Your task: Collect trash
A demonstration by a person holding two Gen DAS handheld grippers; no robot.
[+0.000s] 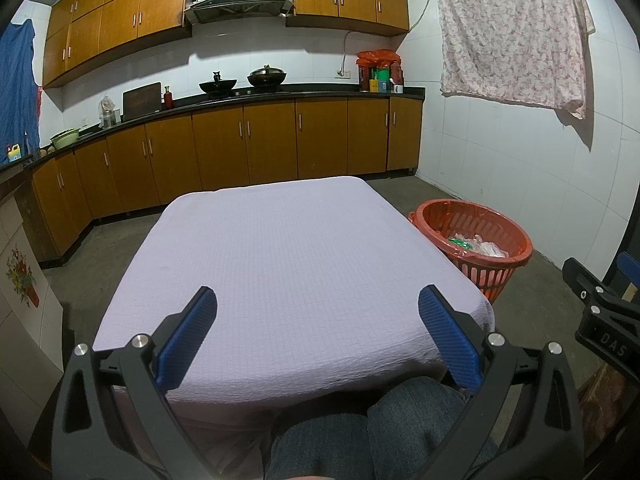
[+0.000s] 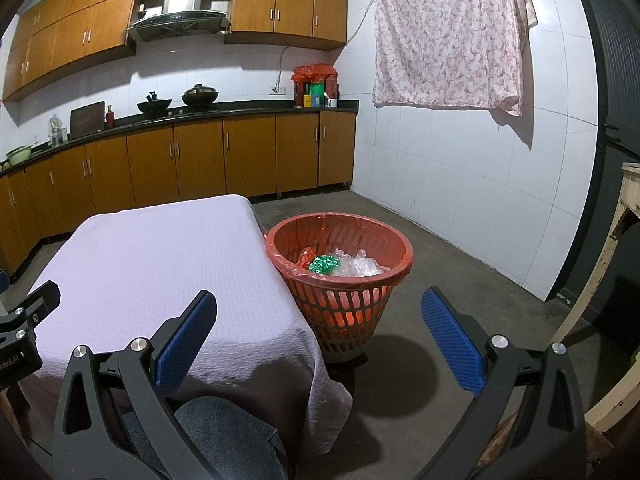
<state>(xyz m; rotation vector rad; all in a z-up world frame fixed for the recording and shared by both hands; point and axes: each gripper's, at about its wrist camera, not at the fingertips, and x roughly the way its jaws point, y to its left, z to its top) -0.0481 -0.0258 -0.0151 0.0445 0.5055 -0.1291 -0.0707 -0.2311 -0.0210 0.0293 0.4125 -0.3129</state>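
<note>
A red plastic trash basket (image 2: pixel 340 276) with a red liner stands on the floor at the table's right side. It holds clear plastic wrap (image 2: pixel 356 266) and a green wrapper (image 2: pixel 323 264); it also shows in the left wrist view (image 1: pixel 472 244). The table (image 1: pixel 288 256) is covered with a pale lilac cloth and nothing lies on it. My left gripper (image 1: pixel 318 304) is open and empty over the table's near edge. My right gripper (image 2: pixel 320 308) is open and empty, over the table's right corner, near the basket.
Wooden kitchen cabinets (image 1: pixel 248 148) and a dark counter with woks run along the back wall. A floral cloth (image 2: pixel 448 32) hangs on the white tiled wall at right. My knees in jeans (image 1: pixel 360 432) sit under the table's near edge. The concrete floor (image 2: pixel 460 280) surrounds the basket.
</note>
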